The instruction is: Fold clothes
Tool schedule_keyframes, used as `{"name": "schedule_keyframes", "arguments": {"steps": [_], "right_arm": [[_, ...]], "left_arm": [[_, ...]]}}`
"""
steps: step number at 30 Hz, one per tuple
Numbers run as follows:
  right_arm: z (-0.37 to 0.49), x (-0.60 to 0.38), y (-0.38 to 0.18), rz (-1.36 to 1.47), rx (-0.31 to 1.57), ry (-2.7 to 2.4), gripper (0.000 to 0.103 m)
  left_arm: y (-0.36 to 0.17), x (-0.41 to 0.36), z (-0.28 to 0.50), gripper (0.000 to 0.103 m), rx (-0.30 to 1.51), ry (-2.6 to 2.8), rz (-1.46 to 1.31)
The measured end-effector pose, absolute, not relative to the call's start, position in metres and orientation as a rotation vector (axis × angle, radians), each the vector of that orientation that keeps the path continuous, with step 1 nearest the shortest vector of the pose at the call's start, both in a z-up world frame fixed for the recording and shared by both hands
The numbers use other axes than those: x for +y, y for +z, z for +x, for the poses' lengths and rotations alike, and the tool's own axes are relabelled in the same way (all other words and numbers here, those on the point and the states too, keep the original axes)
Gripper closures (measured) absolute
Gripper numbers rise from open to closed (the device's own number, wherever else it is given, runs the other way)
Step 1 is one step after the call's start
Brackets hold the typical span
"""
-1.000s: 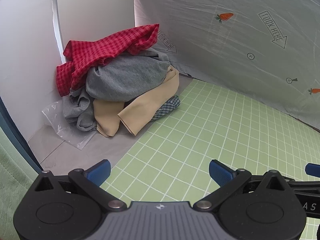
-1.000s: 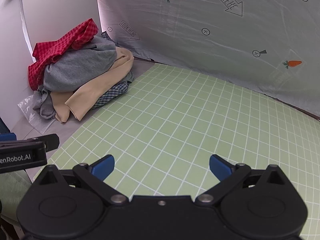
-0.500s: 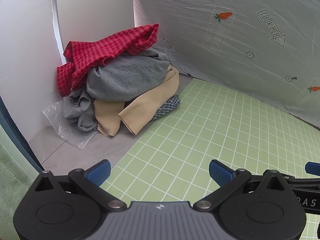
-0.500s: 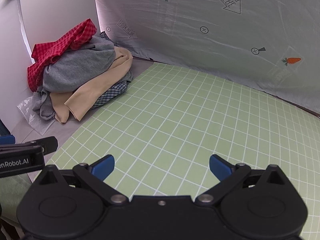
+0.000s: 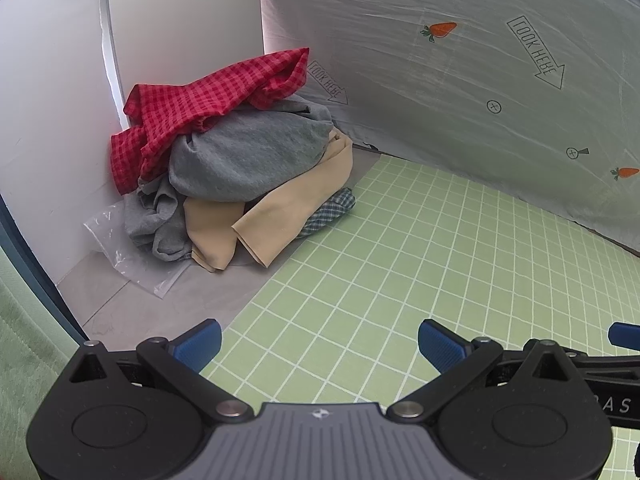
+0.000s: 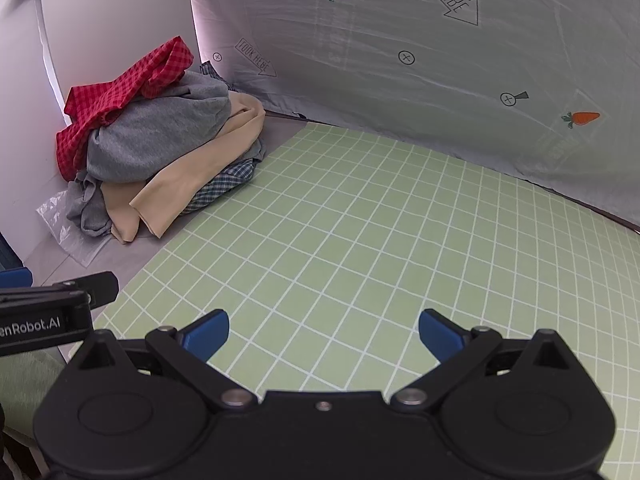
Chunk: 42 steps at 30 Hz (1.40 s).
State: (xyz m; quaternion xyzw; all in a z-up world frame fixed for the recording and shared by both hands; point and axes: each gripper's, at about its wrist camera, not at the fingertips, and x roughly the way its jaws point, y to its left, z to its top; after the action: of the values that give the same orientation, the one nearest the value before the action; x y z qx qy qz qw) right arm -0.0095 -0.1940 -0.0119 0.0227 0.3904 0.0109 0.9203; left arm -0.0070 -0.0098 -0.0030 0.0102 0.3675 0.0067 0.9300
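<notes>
The green grid mat (image 6: 380,240) covers most of the table and lies bare, with the printed grey backdrop (image 6: 400,80) rising along its far edge. All the clothes sit in one heap (image 5: 240,168) in the far left corner, partly off the mat on the grey table surface and over a clear plastic bag (image 5: 116,248).

In that heap, from biggest to smallest showing: a grey sweatshirt (image 5: 248,156) bulges in the middle, a red checked shirt (image 5: 200,100) is draped on top, a beige garment (image 5: 288,204) spills out toward the mat, and a blue plaid piece (image 5: 332,212) peeks from underneath at the right.

The left claw (image 5: 318,340) and the right claw (image 6: 324,332) both hover low over the near edge of the mat, fingers spread wide, holding nothing, well apart from the heap.

I'd say the step is fetching a first garment. The red shirt looks the sensible pick, since it lies on top and free. Pinch it at an edge, lift clear so the sweatshirt doesn't drag along, then spread it flat mid-mat.
</notes>
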Motion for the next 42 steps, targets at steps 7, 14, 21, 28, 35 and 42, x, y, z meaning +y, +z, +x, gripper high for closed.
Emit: {"name": "schedule_keyframes", "arguments": {"steps": [7, 14, 21, 28, 35, 42], "right_arm": [[-0.011, -0.197, -0.013, 0.058, 0.803, 0.026, 0.001], [-0.013, -0.197, -0.012, 0.061, 0.804, 0.017, 0.001], [-0.015, -0.206, -0.011, 0.068, 0.805, 0.014, 0.001], [-0.023, -0.212, -0.013, 0.076, 0.813, 0.031, 0.001], [-0.035, -0.219, -0.017, 0.077, 0.821, 0.056, 0.001], [-0.037, -0.221, -0.022, 0.082, 0.821, 0.082, 0.001]], "left_arm": [[-0.003, -0.012, -0.012, 0.000, 0.753, 0.021, 0.026], [-0.002, -0.017, -0.011, 0.000, 0.756, 0.018, 0.030], [-0.002, -0.023, -0.016, 0.000, 0.761, 0.020, 0.035], [-0.003, -0.027, -0.032, 0.000, 0.774, 0.045, 0.036], [-0.003, -0.036, -0.055, 0.000, 0.785, 0.067, 0.027], [-0.006, -0.036, -0.057, 0.000, 0.808, 0.073, 0.013]]}}
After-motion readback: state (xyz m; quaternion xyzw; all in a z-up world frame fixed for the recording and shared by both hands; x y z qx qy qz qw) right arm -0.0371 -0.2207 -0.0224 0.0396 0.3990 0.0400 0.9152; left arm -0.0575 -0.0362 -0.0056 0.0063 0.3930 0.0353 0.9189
